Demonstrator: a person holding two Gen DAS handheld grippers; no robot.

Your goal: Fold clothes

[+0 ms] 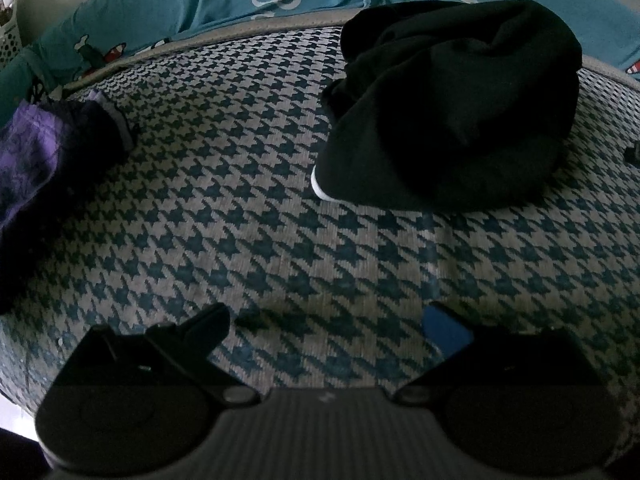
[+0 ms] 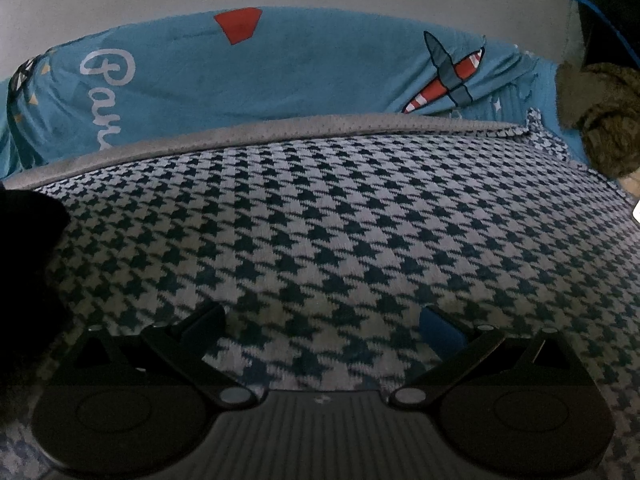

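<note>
Nearest in both wrist views are the tools themselves: the left gripper (image 1: 328,324) and the right gripper (image 2: 324,322) each hover low over the houndstooth mat (image 1: 248,216), jaws spread wide and holding nothing.

Beyond the left gripper, up and to the right, the black garment (image 1: 452,112) lies crumpled in a heap on the mat, well apart from the jaws. It is bunched and folded over itself, dark and matte, with a white trim edge (image 1: 318,186) showing at its near left corner. It looks soft, limp and light, likely a thick knit or fleece that will drape and sag when lifted, not slip. A good hold is probably that near trimmed corner or hem, pinched through few layers so the piece can be shaken flat. In the right wrist view only a dark sliver of it shows at the left edge.

At the far left lies a purple garment (image 1: 36,152), also rumpled.

Farther back, past the mat's grey border, a blue printed sheet (image 2: 280,76) covers the bed; an olive fuzzy item (image 2: 600,116) sits at the far right.
</note>
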